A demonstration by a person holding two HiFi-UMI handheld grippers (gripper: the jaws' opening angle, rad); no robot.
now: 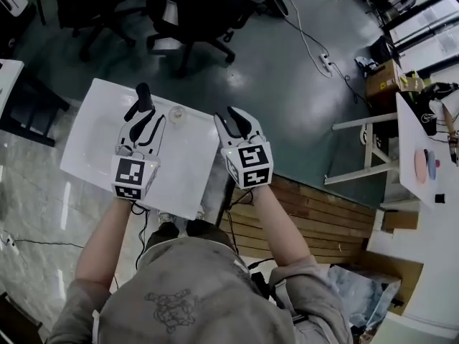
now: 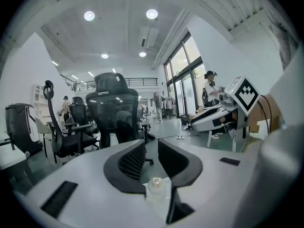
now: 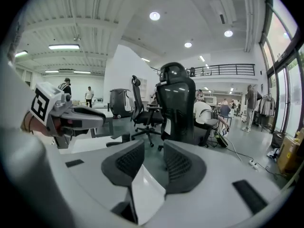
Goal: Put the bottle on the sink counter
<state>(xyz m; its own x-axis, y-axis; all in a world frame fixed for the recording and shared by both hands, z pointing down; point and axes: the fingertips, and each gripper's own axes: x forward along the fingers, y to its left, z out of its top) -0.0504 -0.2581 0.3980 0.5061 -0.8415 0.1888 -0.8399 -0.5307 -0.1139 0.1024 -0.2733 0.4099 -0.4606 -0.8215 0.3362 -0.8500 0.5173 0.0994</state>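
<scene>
A small clear bottle (image 1: 176, 113) stands upright on the white sink counter (image 1: 93, 142), near its far edge. My left gripper (image 1: 147, 112) hovers over the counter just left of the bottle. In the left gripper view the bottle's top (image 2: 155, 182) shows low down at the root of the jaws, below the left gripper (image 2: 151, 148), whose pads stand a narrow gap apart with nothing between them. My right gripper (image 1: 235, 118) hangs beyond the counter's right edge; in its own view the right gripper (image 3: 154, 151) also shows a narrow empty gap, with the counter's white corner (image 3: 147, 194) beneath.
Black office chairs (image 1: 190, 13) stand on the dark floor beyond the counter. A wooden platform (image 1: 323, 213) lies to the right, then a white stand (image 1: 366, 149) and a white table (image 1: 430, 170) with small items. A cable with a power strip (image 1: 326, 63) runs across the floor.
</scene>
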